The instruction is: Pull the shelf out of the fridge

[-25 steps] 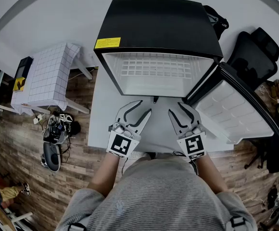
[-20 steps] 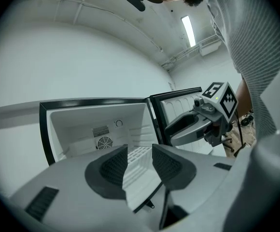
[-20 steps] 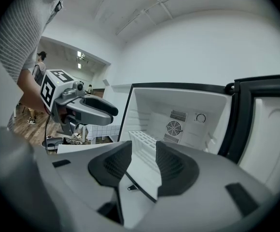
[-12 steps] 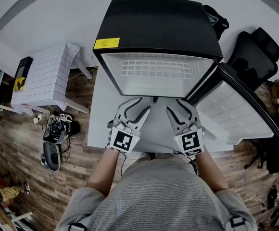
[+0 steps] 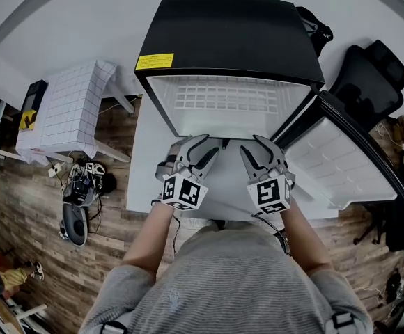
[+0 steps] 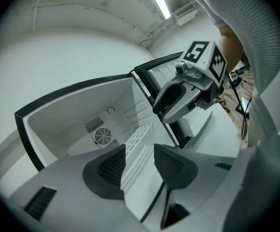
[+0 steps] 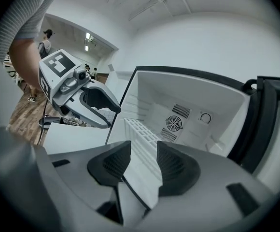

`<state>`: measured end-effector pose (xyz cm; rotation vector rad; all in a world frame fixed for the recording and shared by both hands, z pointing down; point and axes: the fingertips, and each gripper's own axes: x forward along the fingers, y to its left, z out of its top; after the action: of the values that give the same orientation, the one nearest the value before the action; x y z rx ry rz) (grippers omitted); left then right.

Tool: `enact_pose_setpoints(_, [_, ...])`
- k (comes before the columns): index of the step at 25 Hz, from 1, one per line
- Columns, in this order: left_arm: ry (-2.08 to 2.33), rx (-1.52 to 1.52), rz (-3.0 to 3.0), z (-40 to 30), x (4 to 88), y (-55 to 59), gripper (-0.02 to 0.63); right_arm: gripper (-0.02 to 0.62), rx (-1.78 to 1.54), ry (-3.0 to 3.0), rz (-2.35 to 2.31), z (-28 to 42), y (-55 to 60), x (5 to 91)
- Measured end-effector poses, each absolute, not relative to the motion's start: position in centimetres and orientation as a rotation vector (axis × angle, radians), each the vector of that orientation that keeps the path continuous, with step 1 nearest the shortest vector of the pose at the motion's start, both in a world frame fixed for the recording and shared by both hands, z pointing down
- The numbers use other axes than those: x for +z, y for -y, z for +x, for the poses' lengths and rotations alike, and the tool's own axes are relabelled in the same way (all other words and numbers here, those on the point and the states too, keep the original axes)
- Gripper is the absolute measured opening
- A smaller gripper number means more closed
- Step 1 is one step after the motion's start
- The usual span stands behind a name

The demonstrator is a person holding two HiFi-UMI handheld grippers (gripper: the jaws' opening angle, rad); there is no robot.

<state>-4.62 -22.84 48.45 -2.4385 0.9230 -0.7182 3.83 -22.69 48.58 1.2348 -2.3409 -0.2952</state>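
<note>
Shelf (image 5: pixel 223 99): white grid panel, lying flat, fully inside the fridge, straight ahead of both tongs and beyond their tips.
Fridge (image 5: pixel 230 33): black box with white lining, open mouth facing the tongs; tips of both pairs at its lower lip.
Door (image 5: pixel 341 152): swung wide, off to the outer side of the right tongs.
Left tongs (image 6: pixel 139 151): spread, just been opening; front part of the shelf seen through the gap, ribbed pads (image 6: pixel 112 167) not pressing on it; nothing gripped.
Right tongs (image 7: pixel 143 151): spread, likewise just been opening; near end of the shelf in the gap, pads not pressing on it; nothing gripped.
Pairing: side by side, near each other, both aimed into the fridge.
Back wall: round fan grille (image 7: pixel 174 123) and small dial (image 7: pixel 205 118), far ahead of the tongs, past the shelf.
Worktop (image 5: pixel 143 165): white, under the fridge and beneath both tongs.
Surroundings: gridded white side table (image 5: pixel 70 110) well off the outer side of the left tongs; black chair (image 5: pixel 369 82) beyond the door; wood floor (image 5: pixel 35 207) below.
</note>
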Motion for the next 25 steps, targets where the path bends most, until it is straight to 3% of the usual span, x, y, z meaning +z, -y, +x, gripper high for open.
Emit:
enact_pose_setpoints(15, [-0.879, -0.871, -2.339, -4.1, 51.1, 25.8, 0.187, 0.158, -0.338, 2.204, 1.218, 4.1, 25.4, 51.5])
enact_pose_setpoints(25, [-0.904, -0.949, -2.137, -4.2, 51.5, 28.8, 0.187, 0.158, -0.539, 2.030, 1.276, 4.5, 28.4, 51.9])
